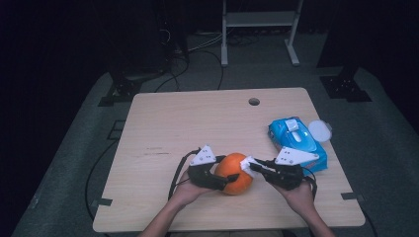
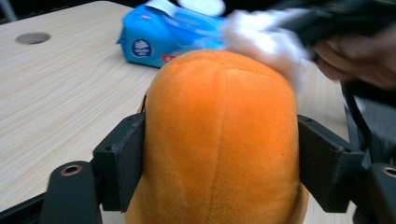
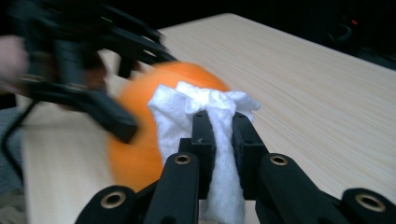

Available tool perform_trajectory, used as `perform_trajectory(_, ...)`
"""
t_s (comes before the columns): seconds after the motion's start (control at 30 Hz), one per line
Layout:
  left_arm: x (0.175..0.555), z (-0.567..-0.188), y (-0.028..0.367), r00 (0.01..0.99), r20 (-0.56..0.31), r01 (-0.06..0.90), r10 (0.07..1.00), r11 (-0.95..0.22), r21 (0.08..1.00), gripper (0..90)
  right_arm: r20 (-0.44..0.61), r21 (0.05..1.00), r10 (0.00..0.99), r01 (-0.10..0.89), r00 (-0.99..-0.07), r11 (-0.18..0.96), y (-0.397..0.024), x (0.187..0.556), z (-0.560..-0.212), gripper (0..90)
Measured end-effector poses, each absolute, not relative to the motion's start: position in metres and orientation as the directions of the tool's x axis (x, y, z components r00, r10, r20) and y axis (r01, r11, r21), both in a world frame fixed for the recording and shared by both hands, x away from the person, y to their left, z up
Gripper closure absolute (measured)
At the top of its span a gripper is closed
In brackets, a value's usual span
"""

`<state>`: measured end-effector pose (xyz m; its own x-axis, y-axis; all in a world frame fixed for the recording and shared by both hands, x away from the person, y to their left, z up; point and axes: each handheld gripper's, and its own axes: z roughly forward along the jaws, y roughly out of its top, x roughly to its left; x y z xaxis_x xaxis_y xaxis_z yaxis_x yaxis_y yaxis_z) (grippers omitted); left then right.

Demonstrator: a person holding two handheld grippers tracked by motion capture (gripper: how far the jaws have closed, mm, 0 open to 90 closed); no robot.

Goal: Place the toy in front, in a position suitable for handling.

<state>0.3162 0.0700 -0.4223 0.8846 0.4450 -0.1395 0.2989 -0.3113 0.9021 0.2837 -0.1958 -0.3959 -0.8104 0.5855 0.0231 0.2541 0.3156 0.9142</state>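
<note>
Now orange plush [image 2: 219,140] clamped inside left gripper [image 2: 219,158], wipe [image 3: 205,112] touching.

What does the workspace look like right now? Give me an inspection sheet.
Surface: wooden table, round hole near its far edge.
Job's things: orange plush pumpkin near the front edge; white wipe pressed against it.
Clutter: blue wipes pack at the right, round white lid beside it.
Grippers: left gripper shut on the pumpkin's sides; right gripper shut on the wipe.
Cables: a black cable trails from the left gripper; more on the floor behind.
Surroundings: dark room, grey floor mat, white frame at the back.
</note>
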Motion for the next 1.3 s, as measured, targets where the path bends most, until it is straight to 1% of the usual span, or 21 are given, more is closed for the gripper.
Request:
perform_trajectory(0.07,0.315,-0.423,0.068,0.890,-0.130,0.289,0.437,-0.319,0.903,24.6,-0.011,0.914,0.562,0.219,-0.827,0.341,-0.185,0.278,-0.392,81.0)
perform_trajectory(0.1,0.314,-0.423,0.068,0.895,-0.124,0.281,0.429,-0.326,0.903,21.8,-0.036,0.910,0.560,0.205,-0.828,0.362,-0.181,0.277,-0.391,81.0)
perform_trajectory(0.2,0.314,-0.425,0.070,0.907,-0.114,0.263,0.405,-0.335,0.905,11.4,-0.013,0.910,0.559,0.221,-0.829,0.350,-0.185,0.280,-0.394,81.0)
perform_trajectory(0.23,0.314,-0.426,0.070,0.909,-0.102,0.255,0.404,-0.344,0.904,9.5,-0.013,0.911,0.566,0.224,-0.824,0.347,-0.187,0.281,-0.395,81.0)
perform_trajectory(0.27,0.313,-0.427,0.069,0.906,-0.106,0.260,0.409,-0.343,0.902,9.6,-0.010,0.911,0.576,0.230,-0.818,0.343,-0.189,0.282,-0.395,81.0)
perform_trajectory(0.33,0.312,-0.426,0.066,0.901,-0.090,0.252,0.424,-0.344,0.905,16.4,-0.006,0.912,0.587,0.237,-0.810,0.335,-0.192,0.283,-0.395,81.0)
perform_trajectory(0.37,0.311,-0.426,0.065,0.901,-0.079,0.246,0.427,-0.352,0.903,21.2,-0.024,0.912,0.594,0.227,-0.804,0.343,-0.190,0.282,-0.394,81.0)
perform_trajectory(0.43,0.309,-0.425,0.061,0.905,-0.062,0.231,0.421,-0.364,0.902,24.5,-0.044,0.913,0.591,0.208,-0.806,0.351,-0.186,0.278,-0.392,81.0)
perform_trajectory(0.5,0.305,-0.426,0.057,0.915,-0.032,0.201,0.403,-0.386,0.900,25.3,-0.051,0.913,0.568,0.192,-0.821,0.359,-0.180,0.273,-0.390,81.0)
perform_trajectory(0.57,0.302,-0.426,0.056,0.919,-0.006,0.179,0.395,-0.403,0.897,25.3,-0.072,0.911,0.566,0.178,-0.822,0.373,-0.176,0.272,-0.389,81.0)
perform_trajectory(0.63,0.302,-0.427,0.058,0.927,-0.010,0.171,0.375,-0.398,0.901,25.0,-0.072,0.909,0.569,0.181,-0.819,0.376,-0.179,0.274,-0.389,81.0)
perform_trajectory(0.73,0.300,-0.429,0.058,0.936,0.000,0.149,0.352,-0.395,0.906,19.7,-0.090,0.906,0.617,0.194,-0.782,0.377,-0.190,0.279,-0.389,81.0)
perform_trajectory(0.8,0.300,-0.430,0.055,0.933,-0.007,0.156,0.360,-0.389,0.908,19.2,-0.079,0.907,0.628,0.205,-0.774,0.367,-0.196,0.281,-0.391,81.0)
perform_trajectory(0.87,0.299,-0.429,0.051,0.934,0.011,0.142,0.356,-0.402,0.904,21.4,-0.088,0.907,0.622,0.196,-0.778,0.374,-0.191,0.276,-0.390,80.9)
perform_trajectory(1.0,0.292,-0.432,0.047,0.946,0.076,0.076,0.316,-0.442,0.894,20.9,-0.123,0.898,0.569,0.152,-0.813,0.413,-0.175,0.267,-0.387,80.9)
perform_trajectory(1.03,0.292,-0.432,0.048,0.946,0.071,0.078,0.315,-0.437,0.896,17.9,-0.146,0.890,0.561,0.139,-0.815,0.434,-0.173,0.266,-0.387,80.9)
perform_trajectory(1.07,0.294,-0.431,0.051,0.947,0.057,0.087,0.316,-0.424,0.902,15.8,-0.142,0.891,0.564,0.143,-0.813,0.431,-0.175,0.267,-0.387,80.8)
perform_trajectory(1.17,0.300,-0.431,0.054,0.937,0.004,0.151,0.349,-0.416,0.897,11.7,-0.103,0.899,0.596,0.181,-0.797,0.398,-0.185,0.274,-0.389,80.9)
perform_trajectory(1.2,0.301,-0.432,0.054,0.938,-0.006,0.161,0.348,-0.420,0.893,13.7,-0.092,0.903,0.608,0.192,-0.789,0.385,-0.191,0.278,-0.389,80.8)
perform_trajectory(1.27,0.300,-0.433,0.053,0.937,-0.001,0.157,0.350,-0.417,0.895,24.8,-0.073,0.906,0.610,0.204,-0.789,0.371,-0.197,0.280,-0.390,80.8)
perform_trajectory(1.3,0.301,-0.432,0.052,0.936,0.008,0.152,0.352,-0.425,0.892,26.7,-0.071,0.907,0.613,0.205,-0.787,0.369,-0.197,0.279,-0.390,80.8)
